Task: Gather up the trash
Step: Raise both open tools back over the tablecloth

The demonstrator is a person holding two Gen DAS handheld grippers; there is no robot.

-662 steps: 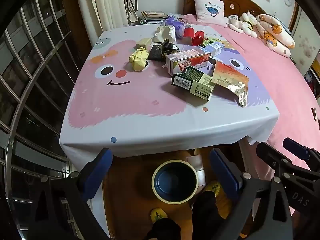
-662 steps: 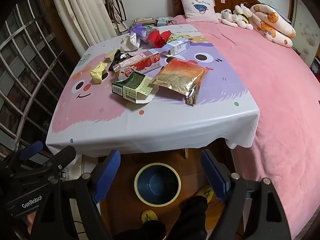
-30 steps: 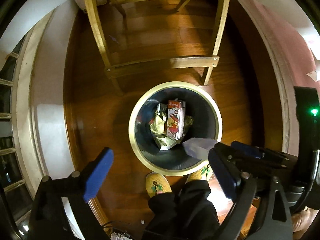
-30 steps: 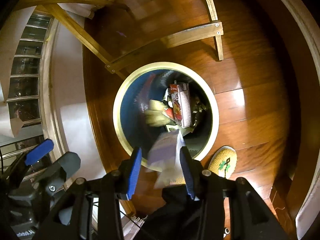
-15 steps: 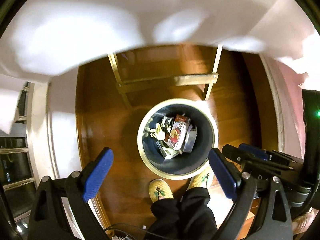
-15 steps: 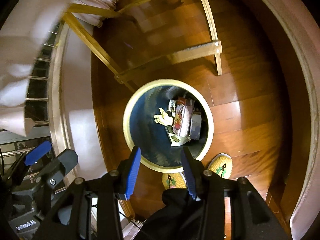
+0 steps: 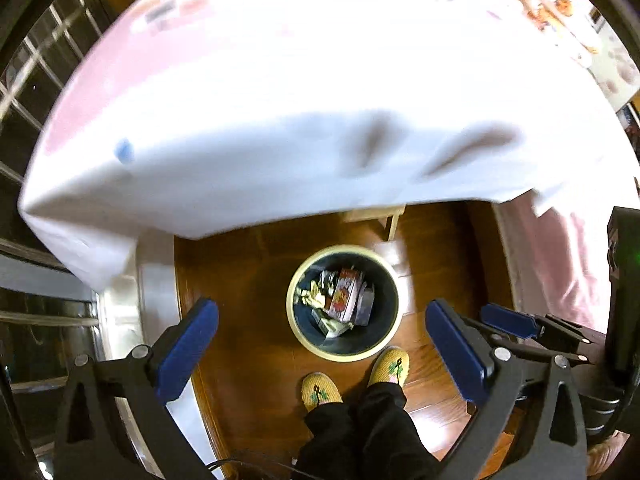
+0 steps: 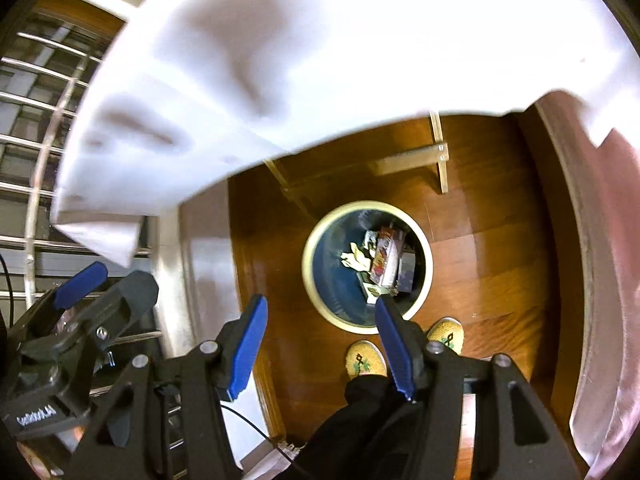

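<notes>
A round bin (image 7: 344,356) (image 8: 308,276) with a cream rim stands on the wood floor below both grippers. Inside lie a red carton (image 7: 346,294) (image 8: 384,260), a crumpled yellow wrapper (image 7: 312,296) (image 8: 356,260) and other packages. My left gripper (image 7: 320,316) hangs high over the bin, its jaws opening wide with nothing between them. My right gripper (image 8: 320,304) is also above the bin's near rim, jaws opening and empty. Some trash at the table's far end is a blur at the top of the left wrist view.
The white and pink tablecloth (image 7: 280,120) (image 8: 320,40) overhangs the floor just beyond the bin. A person's yellow slippers (image 7: 320,390) (image 8: 364,360) stand at the bin's near side. A pink bedspread (image 7: 560,260) hangs on the right, window bars (image 8: 32,120) on the left.
Both grippers have risen, so the bin looks smaller and the tablecloth has come into view. The pale packet from the right gripper now lies in the bin. The right jaws stand wider.
</notes>
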